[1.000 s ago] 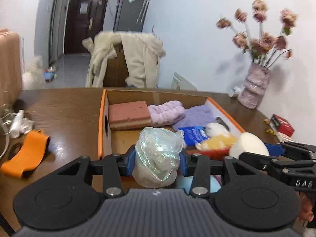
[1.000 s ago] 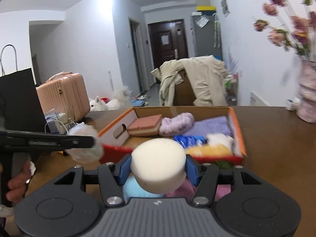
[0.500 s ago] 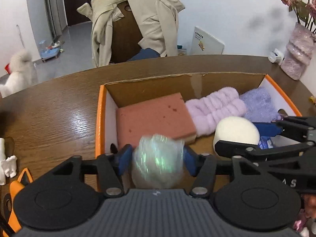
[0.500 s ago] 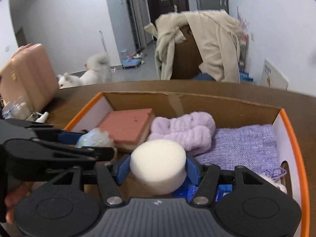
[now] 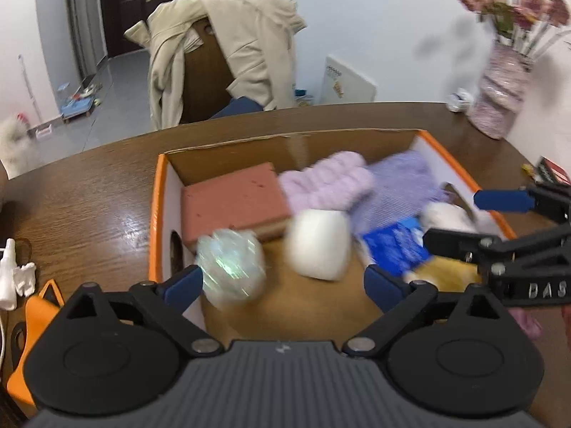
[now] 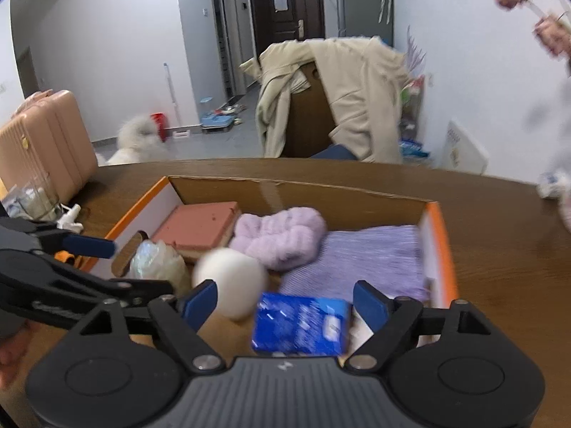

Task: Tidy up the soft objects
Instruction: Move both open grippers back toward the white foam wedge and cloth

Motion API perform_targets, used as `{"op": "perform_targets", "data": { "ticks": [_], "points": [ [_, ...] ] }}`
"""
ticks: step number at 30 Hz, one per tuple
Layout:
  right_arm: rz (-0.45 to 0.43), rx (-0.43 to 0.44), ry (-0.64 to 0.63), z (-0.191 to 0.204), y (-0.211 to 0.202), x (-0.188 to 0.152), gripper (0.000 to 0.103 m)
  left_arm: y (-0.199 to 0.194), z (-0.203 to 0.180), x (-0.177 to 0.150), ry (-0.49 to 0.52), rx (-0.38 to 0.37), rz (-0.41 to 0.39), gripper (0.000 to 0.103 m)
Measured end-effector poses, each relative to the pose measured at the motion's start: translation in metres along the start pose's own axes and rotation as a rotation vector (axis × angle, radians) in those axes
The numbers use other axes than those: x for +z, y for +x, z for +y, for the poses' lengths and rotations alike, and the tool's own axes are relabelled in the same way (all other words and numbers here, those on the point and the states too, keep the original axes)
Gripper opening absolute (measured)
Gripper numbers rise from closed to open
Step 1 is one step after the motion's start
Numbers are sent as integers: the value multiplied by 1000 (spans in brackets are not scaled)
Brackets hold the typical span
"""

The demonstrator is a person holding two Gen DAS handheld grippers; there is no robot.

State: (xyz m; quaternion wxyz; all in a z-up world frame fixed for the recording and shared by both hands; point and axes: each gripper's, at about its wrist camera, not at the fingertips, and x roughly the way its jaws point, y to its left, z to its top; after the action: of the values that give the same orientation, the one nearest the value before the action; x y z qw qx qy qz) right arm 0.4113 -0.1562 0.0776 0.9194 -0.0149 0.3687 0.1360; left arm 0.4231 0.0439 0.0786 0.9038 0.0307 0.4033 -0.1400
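Observation:
An orange-rimmed cardboard box [image 5: 157, 199] [image 6: 439, 235] sits on the brown table. My left gripper [image 5: 282, 285] is open above the box's near edge; the iridescent plastic ball [image 5: 232, 267] [image 6: 153, 260] lies free by its left finger, inside the box. My right gripper [image 6: 285, 299] is open too; the white round sponge [image 6: 228, 281] [image 5: 319, 246] lies loose on the box floor. A pink sponge block [image 5: 232, 199], a lilac fluffy headband [image 5: 328, 182], a purple cloth [image 6: 357, 256] and a blue pack [image 6: 303, 324] also lie in the box.
An orange band [image 5: 32, 314] and white items [image 5: 14, 274] lie on the table left of the box. A vase of flowers [image 5: 499, 100] stands at the back right. A chair draped with a beige coat [image 5: 228, 57] stands behind the table.
Both grippers have opened over the box. The plastic ball and the white sponge have dropped out of the jaws into the box.

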Motion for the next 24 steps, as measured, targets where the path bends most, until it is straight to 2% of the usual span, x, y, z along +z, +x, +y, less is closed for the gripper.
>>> {"op": "perform_targets", "data": {
  "ticks": [5,11,18,22,24],
  "points": [
    [3,-85,-1,-6,-51,-28,88,-36,-28,-29,44,-50,-9,100],
    [5,-167,19,-9,-107,-82,89,-72,-61,-81,133,-152,-23,103],
    [-1,-163,100,-1,-150,-157,89,-80,-77,-141,133,-211,5,103],
    [-37,-134,165,8,-163,-197,89,-83,-84,-169,172,-197,-13,103],
    [-24,-132,185,12,-163,-211,89,-79,-85,-175,179,-197,-1,103]
  ]
}}
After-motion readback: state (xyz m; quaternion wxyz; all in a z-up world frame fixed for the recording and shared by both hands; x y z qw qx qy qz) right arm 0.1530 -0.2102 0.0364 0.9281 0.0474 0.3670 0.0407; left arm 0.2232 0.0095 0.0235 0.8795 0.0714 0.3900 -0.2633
